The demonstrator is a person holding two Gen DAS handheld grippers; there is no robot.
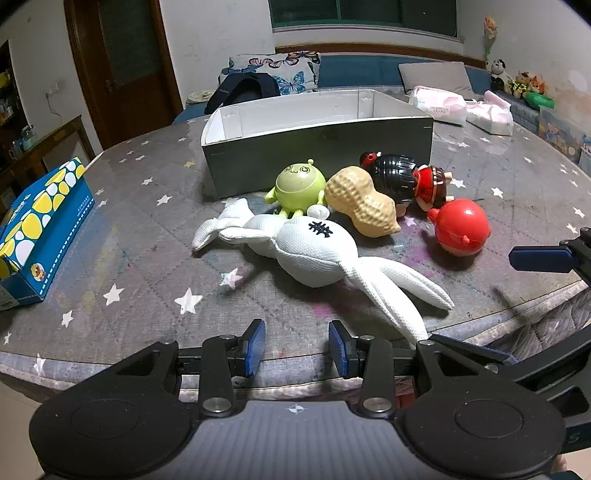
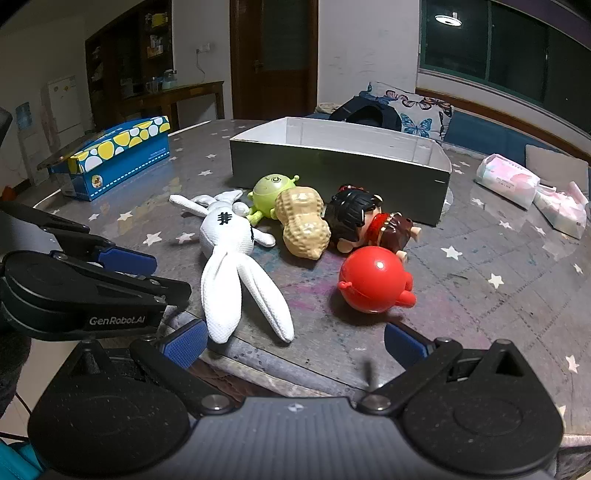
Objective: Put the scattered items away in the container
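Your desk [image 1: 155,236] is a round one, covered in a grey quilted cloth with white stars and a clear sheet that glints under the room light. The open grey container [image 1: 317,155] with white inner walls stands at the far middle. Just near of it lie the scattered toys: a green round figure [image 1: 297,190] touching a peanut toy [image 1: 364,201], a dark-haired doll [image 1: 402,177] at the right, a red round toy [image 1: 461,230] nearer, and a white plush rabbit [image 1: 314,253] stretched toward you, all outside the container. A blue tissue box [image 1: 44,229] sits at the left edge; tissue packs [image 1: 439,105] lie far right. Behind are a brown door [image 1: 122,62], a dark window [image 1: 362,14], and a butterfly cushion [image 1: 275,70] on a blue sofa. Your left tongs [image 1: 297,345] hover apart and empty at the near edge; your right tongs [image 2: 295,345] gape wide, empty, before the red toy.
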